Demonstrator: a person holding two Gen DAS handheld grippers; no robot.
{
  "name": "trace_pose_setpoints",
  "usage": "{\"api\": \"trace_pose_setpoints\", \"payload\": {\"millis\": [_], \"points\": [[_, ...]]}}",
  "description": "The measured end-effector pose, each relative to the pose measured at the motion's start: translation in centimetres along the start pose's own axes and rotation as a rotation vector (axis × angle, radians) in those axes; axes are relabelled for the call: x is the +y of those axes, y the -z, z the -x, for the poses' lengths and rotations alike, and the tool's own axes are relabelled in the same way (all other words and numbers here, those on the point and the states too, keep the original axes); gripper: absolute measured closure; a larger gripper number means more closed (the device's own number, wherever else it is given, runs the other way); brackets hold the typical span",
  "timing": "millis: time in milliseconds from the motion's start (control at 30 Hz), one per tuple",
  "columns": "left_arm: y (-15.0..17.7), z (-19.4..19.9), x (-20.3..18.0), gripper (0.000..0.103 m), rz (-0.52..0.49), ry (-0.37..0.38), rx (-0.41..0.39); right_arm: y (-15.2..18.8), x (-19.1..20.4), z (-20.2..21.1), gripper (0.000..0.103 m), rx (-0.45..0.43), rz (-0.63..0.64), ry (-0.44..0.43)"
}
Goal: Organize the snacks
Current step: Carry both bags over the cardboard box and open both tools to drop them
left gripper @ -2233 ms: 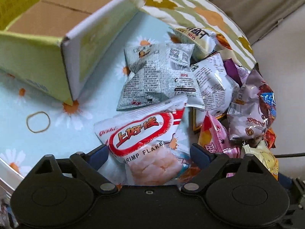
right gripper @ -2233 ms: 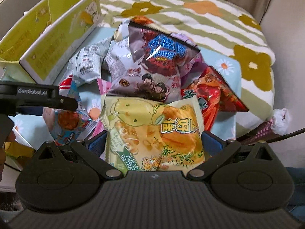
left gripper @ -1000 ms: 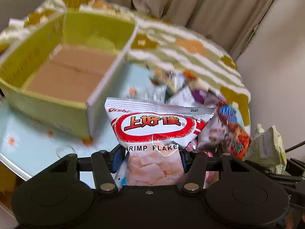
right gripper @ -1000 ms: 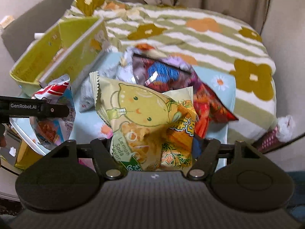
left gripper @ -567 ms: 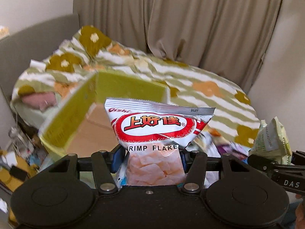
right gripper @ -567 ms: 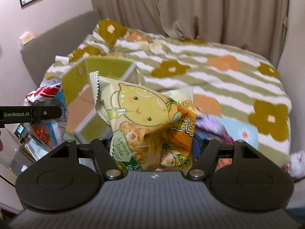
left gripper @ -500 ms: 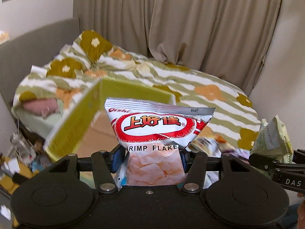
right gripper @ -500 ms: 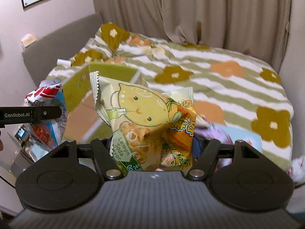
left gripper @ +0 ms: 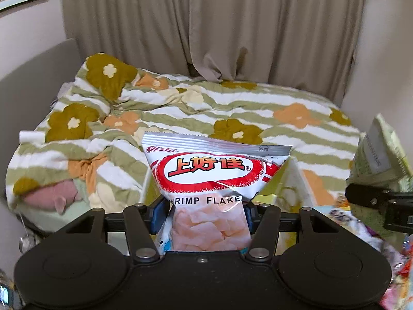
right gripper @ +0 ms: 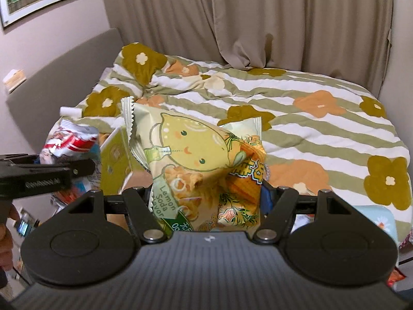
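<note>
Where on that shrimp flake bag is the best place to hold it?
Low down, as the left gripper does now: its pads pinch the shrimp flake bag from both sides at the narrow lower part, coming from below. The puffed top would likely slip or crush; the pinched lower part gathers flat, so the bag stands upright between the jaws.
</note>
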State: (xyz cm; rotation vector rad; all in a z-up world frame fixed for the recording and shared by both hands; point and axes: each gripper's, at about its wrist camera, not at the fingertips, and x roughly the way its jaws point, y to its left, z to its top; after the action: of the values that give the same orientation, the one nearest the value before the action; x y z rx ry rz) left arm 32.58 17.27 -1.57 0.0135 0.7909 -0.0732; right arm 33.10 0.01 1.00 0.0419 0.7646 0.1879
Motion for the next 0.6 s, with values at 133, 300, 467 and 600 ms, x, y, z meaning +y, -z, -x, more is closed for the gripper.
{"api": "trace_pose_setpoints", "payload": {"millis": [133, 300, 467, 600], "points": [[-0.9, -4.5, 1.0, 0.042, -0.060, 0.039, 0.058, -1.0, 1.8, -3.0, 0.019, 0.025, -0.040, 0.028], [-0.3, -8.6, 0.6, 0.014, -0.156, 0.035, 0.139, -1.3, 3.4, -5.9, 0.018, 0.063, -0.080, 0.057], [0.7, -8.8, 1.0, 0.002, -0.203, 0.023, 0.132, -0.9, 3.7, -7.3, 0.018, 0.087, -0.107, 0.050], [1.1, -6.8, 2.4, 0.002, -0.137, 0.041, 0.098, -0.8, 3.7, -7.7, 0.018, 0.097, -0.093, 0.017]]}}
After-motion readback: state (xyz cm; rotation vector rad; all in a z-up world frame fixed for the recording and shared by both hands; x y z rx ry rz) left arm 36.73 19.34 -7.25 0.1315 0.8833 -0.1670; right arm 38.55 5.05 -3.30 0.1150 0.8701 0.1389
